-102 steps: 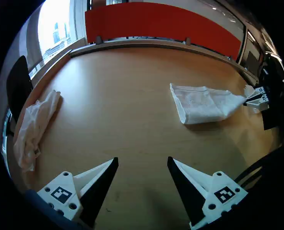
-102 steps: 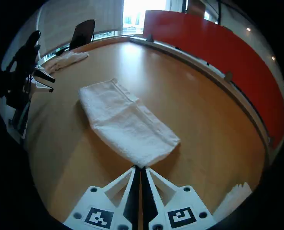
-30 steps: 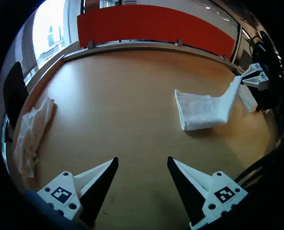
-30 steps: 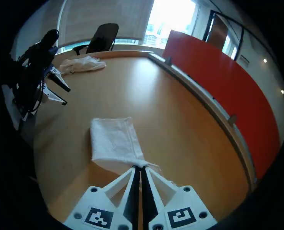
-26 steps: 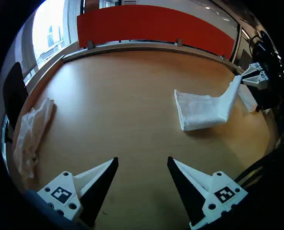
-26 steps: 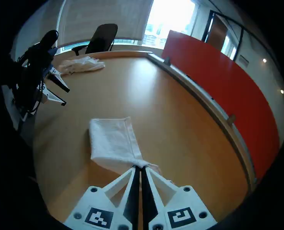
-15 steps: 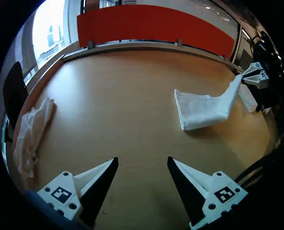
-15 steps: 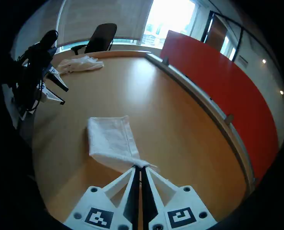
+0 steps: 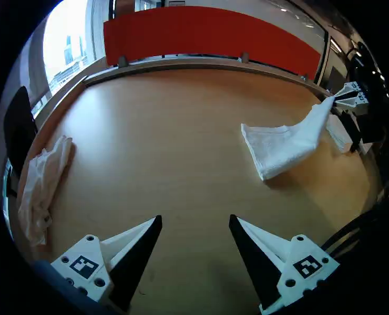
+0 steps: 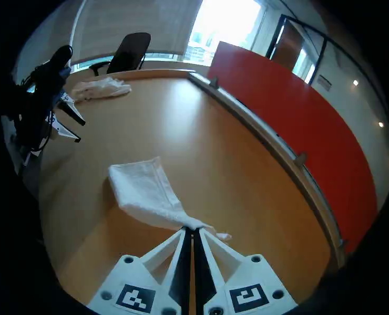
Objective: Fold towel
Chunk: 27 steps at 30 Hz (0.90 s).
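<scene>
Pinching the towel (image 10: 142, 191) is the right claw (image 10: 193, 230).

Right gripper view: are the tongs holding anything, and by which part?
Right tongs are shut on the white towel, pinching its near end, which is raised off the table; the far end lies on it. Left tongs are open, holding nothing.

Bare table (image 9: 157, 136) lies open between crumpled cloth (image 9: 42, 178) and towel (image 9: 278, 144)
</scene>
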Tool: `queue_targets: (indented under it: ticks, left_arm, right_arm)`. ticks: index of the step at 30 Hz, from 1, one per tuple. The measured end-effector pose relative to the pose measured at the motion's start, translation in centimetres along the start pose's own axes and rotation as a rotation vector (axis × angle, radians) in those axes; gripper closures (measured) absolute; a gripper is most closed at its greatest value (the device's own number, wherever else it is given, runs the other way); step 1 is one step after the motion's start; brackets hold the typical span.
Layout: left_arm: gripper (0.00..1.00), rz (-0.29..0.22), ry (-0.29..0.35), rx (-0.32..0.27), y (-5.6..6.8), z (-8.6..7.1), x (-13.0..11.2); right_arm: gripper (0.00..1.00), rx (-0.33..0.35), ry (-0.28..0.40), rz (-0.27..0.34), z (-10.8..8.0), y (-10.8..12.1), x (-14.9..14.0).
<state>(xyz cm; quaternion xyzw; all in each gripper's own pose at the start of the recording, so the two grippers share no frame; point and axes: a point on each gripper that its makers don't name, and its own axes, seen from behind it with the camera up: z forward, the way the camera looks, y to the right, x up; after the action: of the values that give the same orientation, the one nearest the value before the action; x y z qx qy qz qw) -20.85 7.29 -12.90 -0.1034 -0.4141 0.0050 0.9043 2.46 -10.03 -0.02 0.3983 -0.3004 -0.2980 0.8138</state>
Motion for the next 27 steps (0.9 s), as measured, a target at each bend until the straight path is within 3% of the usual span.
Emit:
queue_targets:
  ticks: [14, 27]
  left_arm:
    - [0.05, 0.003, 0.002, 0.002, 0.0, 0.1, 0.2]
    - [0.05, 0.002, 0.009, -0.002, 0.1, 0.1, 0.4]
  right_arm:
    - [0.98, -0.002, 0.009, -0.013, -0.1, 0.3, 0.5]
    - [0.98, 0.049, 0.033, -0.088, 1.4, -1.7, 3.0]
